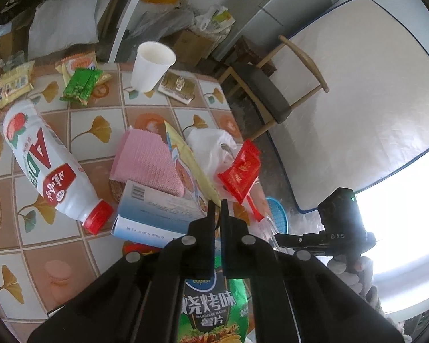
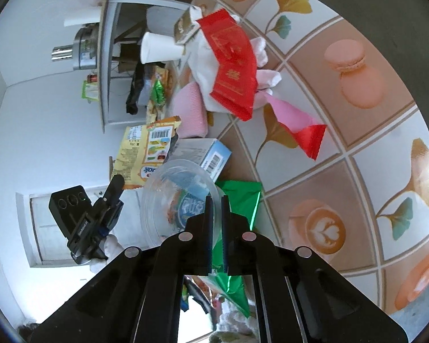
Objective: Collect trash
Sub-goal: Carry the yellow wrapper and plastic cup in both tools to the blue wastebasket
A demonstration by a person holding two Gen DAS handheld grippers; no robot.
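**Both Grippers Clamped on Trash Above Cluttered Worktop**

Left gripper, lower centre of the left wrist view: fingers narrow, pinched on the lower edge of a yellow snack wrapper that rises toward mid-frame. Below the fingers, a green barbecue-flavour chip bag. Just right of the wrapper, a red packet in front of a white plastic bag. Left of centre, a pink cloth partly over a blue-white carton. Further left, on its side, a white drink bottle with red cap. Upper centre, an upright white paper cup on the tiled worktop, with a green snack packet to its left. Far right edge, the other handheld device.

Right gripper, lower centre of the right wrist view: fingers narrow, closed on the rim of a clear plastic cup. Green foil wrapper right behind the fingers. Upper centre, the red packet against the white bag. Mid-right, a pink-and-red wrapper flat on the worktop. Left of centre, the yellow wrapper with barcode side showing.
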